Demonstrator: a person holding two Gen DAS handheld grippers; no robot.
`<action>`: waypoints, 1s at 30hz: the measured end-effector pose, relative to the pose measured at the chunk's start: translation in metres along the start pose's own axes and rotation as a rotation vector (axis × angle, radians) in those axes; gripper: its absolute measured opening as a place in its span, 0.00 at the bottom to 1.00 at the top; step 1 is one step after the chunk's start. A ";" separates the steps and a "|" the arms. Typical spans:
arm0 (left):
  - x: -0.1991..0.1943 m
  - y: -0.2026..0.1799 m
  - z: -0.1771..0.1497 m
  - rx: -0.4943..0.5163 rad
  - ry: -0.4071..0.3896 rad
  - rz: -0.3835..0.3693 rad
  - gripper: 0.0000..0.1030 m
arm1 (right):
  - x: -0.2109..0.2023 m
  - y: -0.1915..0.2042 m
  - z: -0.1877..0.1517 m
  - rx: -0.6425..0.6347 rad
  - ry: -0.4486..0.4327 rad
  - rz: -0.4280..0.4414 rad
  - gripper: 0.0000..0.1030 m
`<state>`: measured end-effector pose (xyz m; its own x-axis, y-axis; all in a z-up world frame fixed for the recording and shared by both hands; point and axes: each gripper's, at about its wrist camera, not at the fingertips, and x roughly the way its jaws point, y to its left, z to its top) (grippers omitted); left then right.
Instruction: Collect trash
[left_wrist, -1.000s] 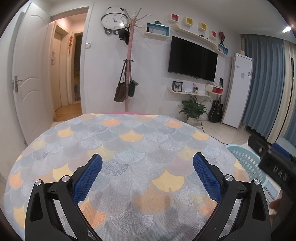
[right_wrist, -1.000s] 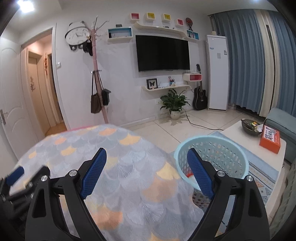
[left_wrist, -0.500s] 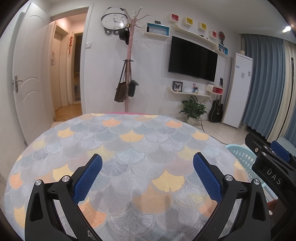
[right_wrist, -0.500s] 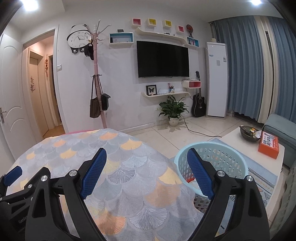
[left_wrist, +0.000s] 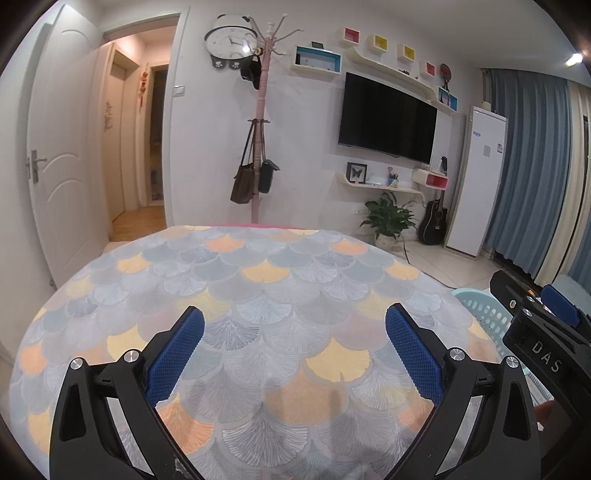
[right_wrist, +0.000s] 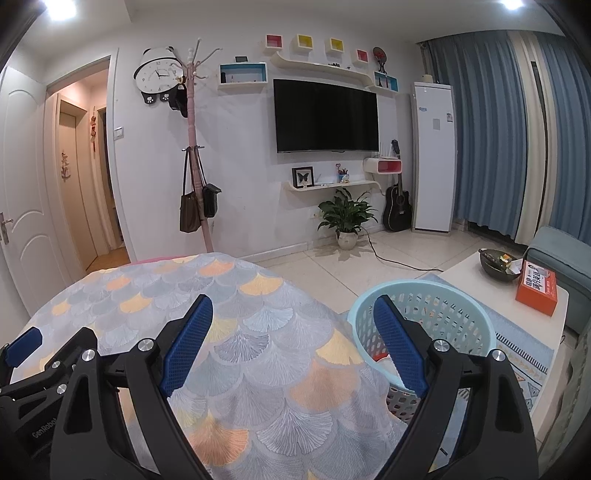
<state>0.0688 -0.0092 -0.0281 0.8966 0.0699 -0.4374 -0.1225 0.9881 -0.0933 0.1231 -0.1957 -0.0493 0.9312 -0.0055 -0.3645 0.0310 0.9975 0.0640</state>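
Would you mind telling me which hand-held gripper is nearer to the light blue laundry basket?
The right hand-held gripper: it hangs at the table's edge right beside the basket. The left hand-held gripper is over the tablecloth, with the right one between it and the basket.

Light blue perforated basket (right_wrist: 443, 314) stands upright beside the table, something red inside.

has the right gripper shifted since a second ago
Yes. In the left wrist view the right gripper has come further in from the right edge, now covering more of the laundry basket.
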 end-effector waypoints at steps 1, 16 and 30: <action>0.000 0.001 0.000 0.000 0.000 0.000 0.93 | 0.000 0.000 0.000 -0.001 -0.001 0.000 0.82; -0.003 0.001 0.004 -0.004 -0.002 0.014 0.93 | 0.001 0.000 -0.001 -0.010 -0.001 -0.003 0.82; -0.023 0.007 0.016 0.022 -0.009 0.069 0.93 | -0.001 -0.011 0.002 0.041 0.069 0.003 0.82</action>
<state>0.0545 -0.0018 -0.0047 0.8903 0.1389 -0.4337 -0.1749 0.9836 -0.0439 0.1229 -0.2069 -0.0481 0.9043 0.0036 -0.4270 0.0445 0.9937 0.1026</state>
